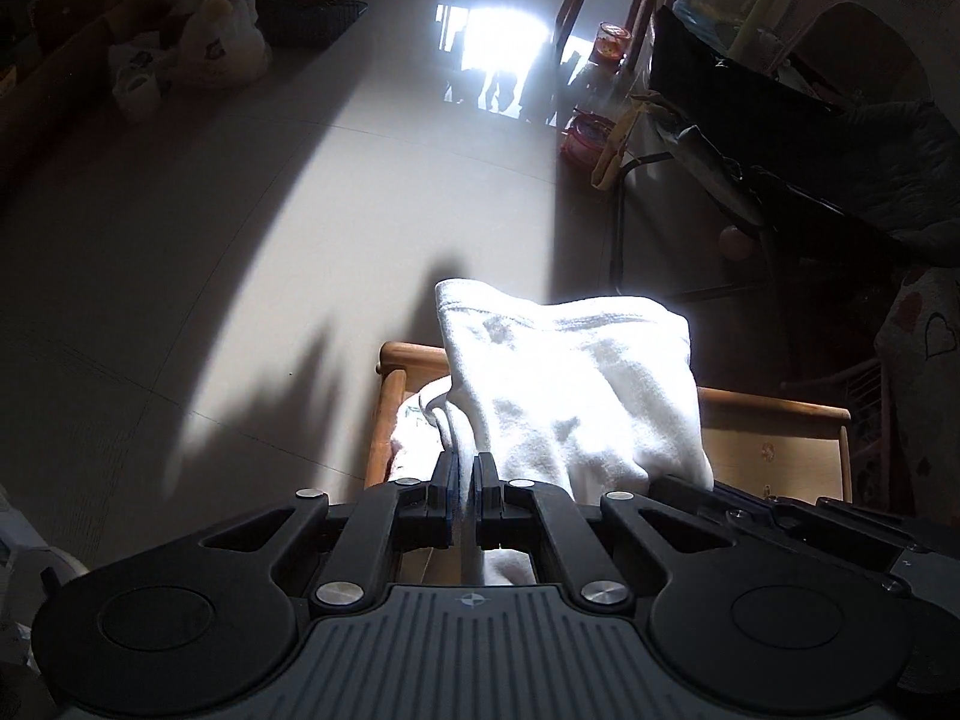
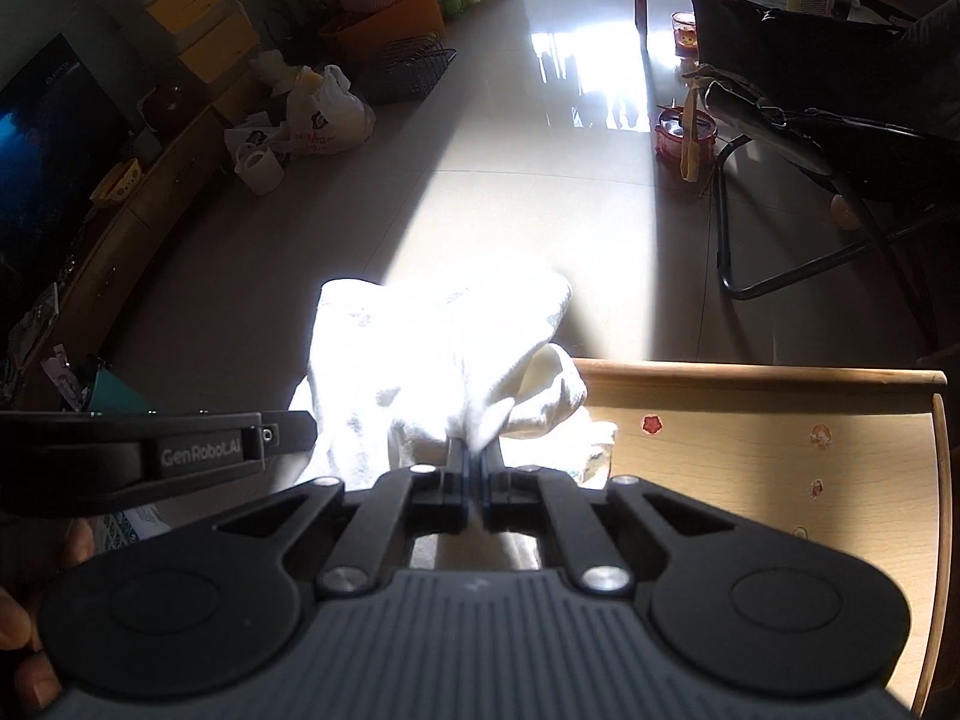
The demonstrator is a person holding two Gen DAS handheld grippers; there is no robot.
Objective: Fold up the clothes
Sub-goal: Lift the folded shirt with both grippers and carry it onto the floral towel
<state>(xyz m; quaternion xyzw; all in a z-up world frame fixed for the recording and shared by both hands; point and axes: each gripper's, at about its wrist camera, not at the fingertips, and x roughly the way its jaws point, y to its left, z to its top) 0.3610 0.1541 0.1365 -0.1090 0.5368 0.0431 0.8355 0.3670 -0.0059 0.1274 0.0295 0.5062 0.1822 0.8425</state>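
A white garment [image 1: 564, 384] hangs bunched in bright sunlight above a small wooden table [image 1: 774, 450]. My left gripper [image 1: 466, 468] is shut on a fold of its near edge, cloth running between the pads. In the right wrist view the same white garment [image 2: 432, 360] drapes over the table's left end [image 2: 750, 420], and my right gripper [image 2: 477, 456] is shut on another part of its edge. The left gripper's body [image 2: 150, 456] shows at the left of that view, close beside the right one. Most of the garment's lower part is hidden behind the grippers.
Glossy tiled floor [image 1: 300, 210] stretches ahead with a sunlit band. A dark folding chair [image 2: 828, 180] stands at the right. Plastic bags [image 2: 324, 114] and a wire basket [image 2: 402, 72] lie by a low TV cabinet [image 2: 120, 228] at the left. A red toy bucket [image 2: 684, 132] sits near the chair.
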